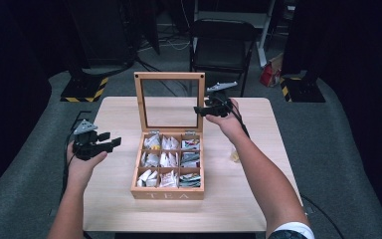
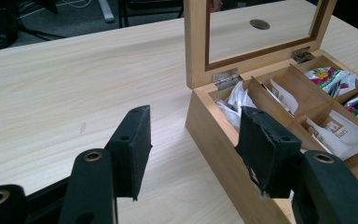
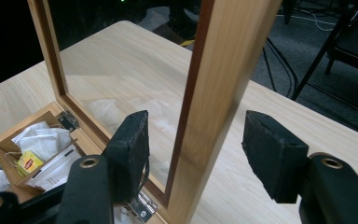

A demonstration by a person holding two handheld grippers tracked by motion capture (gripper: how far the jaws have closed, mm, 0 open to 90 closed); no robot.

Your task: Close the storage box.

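At the middle of the counter [image 1: 119, 209] stands a wooden tea box [image 1: 167, 194], its nine compartments filled with tea bags [image 1: 165, 159]. Its glass-paned lid [image 1: 169, 102] is raised upright at the far side, hinged along the box's back edge. The right gripper [image 1: 202, 110] is at the lid's right-hand upright edge; in the right gripper view the lid's wooden frame [image 3: 223, 93] stands between the jaws, which are spread apart with a gap on both sides, so the pads do not press on it. To the right of the lid the counter lies bare up to its far right corner. The left gripper [image 1: 110, 141] hovers over the counter's left edge, well apart from the box, jaws parted with nothing between them; in the left gripper view bare wood stretches away beside the box's left wall [image 2: 219, 154].
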